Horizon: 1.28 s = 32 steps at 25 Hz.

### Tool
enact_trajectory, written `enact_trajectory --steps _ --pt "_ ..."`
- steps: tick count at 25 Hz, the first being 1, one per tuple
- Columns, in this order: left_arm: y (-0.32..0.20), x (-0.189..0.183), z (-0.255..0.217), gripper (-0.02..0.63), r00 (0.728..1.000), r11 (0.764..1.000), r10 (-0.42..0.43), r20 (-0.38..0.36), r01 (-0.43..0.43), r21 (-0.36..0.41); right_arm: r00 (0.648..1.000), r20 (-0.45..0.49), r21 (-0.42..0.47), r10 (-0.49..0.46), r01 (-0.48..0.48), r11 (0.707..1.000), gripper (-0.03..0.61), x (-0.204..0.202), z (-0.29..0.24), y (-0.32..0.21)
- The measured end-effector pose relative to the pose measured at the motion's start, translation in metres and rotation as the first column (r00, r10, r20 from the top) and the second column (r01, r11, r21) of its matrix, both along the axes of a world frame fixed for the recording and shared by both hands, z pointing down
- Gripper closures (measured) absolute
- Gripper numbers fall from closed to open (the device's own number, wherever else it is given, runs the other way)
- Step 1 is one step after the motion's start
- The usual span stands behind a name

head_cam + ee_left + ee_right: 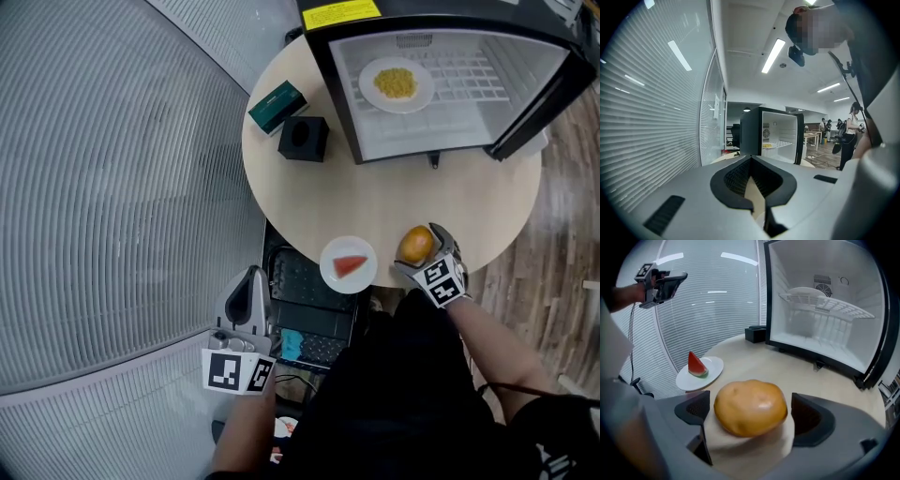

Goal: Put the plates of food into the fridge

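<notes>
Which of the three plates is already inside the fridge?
The plate of yellow food, on the fridge shelf. The watermelon plate sits on the table; the bun plate is held by the right hand-held gripper.

1. Between the jaws of the right gripper point(751, 412), the bun point(751, 407) covers most of its plate point(750, 448).
2. Ahead of those jaws, the fridge point(825, 333) is cut off at the right edge, and the shelf plate point(806, 290) hides its own food from below.
3. Far beyond the jaws of the left gripper point(754, 187), the yellow food point(767, 146) is too small to tell.

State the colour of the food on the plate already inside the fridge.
Yellow food, on a white plate; clearest in the head view.
</notes>
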<state>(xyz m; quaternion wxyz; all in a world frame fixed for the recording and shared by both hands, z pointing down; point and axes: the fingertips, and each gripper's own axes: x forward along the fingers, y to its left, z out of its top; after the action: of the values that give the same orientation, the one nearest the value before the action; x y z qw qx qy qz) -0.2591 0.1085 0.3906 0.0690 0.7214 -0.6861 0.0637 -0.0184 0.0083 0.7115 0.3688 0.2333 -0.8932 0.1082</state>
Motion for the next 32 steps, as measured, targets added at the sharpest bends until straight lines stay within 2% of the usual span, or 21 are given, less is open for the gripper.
enact_trajectory --steps 10,16,27,32 --pt "-0.002 -0.006 -0.01 0.607 0.999 1.0 -0.029 0.022 0.029 0.005 1.0 -0.008 -0.071 0.007 -0.008 0.997 0.074 -0.006 0.013 -0.002" --pt "-0.012 -0.002 -0.015 0.607 1.0 1.0 -0.016 0.021 0.016 0.021 0.999 0.016 -0.057 0.034 -0.033 0.998 0.075 -0.002 -0.008 -0.012" --pt "-0.054 0.03 -0.041 0.607 0.998 0.994 0.063 0.012 -0.063 0.089 0.989 0.086 -0.025 0.118 -0.117 0.993 0.077 0.016 -0.067 -0.056" --pt "-0.076 0.059 -0.046 0.607 0.992 0.987 0.124 -0.015 -0.121 0.106 0.983 0.117 0.009 0.143 -0.145 0.989 0.077 0.029 -0.096 -0.081"
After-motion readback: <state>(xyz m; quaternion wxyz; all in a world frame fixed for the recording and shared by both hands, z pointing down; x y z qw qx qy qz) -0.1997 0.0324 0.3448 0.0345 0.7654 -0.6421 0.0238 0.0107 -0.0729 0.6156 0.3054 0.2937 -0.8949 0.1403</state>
